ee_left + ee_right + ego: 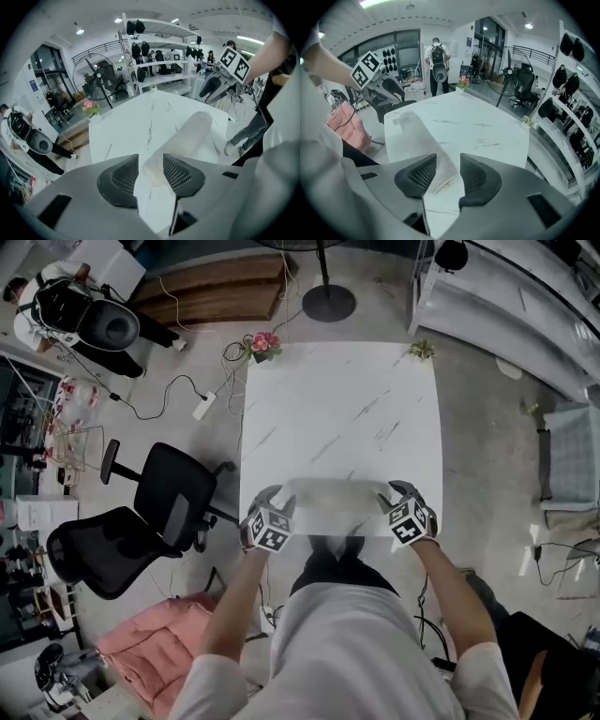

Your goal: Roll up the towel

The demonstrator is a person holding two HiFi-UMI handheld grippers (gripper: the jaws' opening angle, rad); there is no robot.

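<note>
Since the towel (328, 495) lies as a full roll along the near edge of the surface (337, 399), the rolling itself looks done (no flat part is left showing). The left hand-held gripper (151, 171) has its jaws apart, with one end of the roll showing in the gap, seemingly not pinched. The right hand-held gripper (447, 174) is likewise spread over the other end and grips nothing. Probably little remains beyond drawing both clear.
</note>
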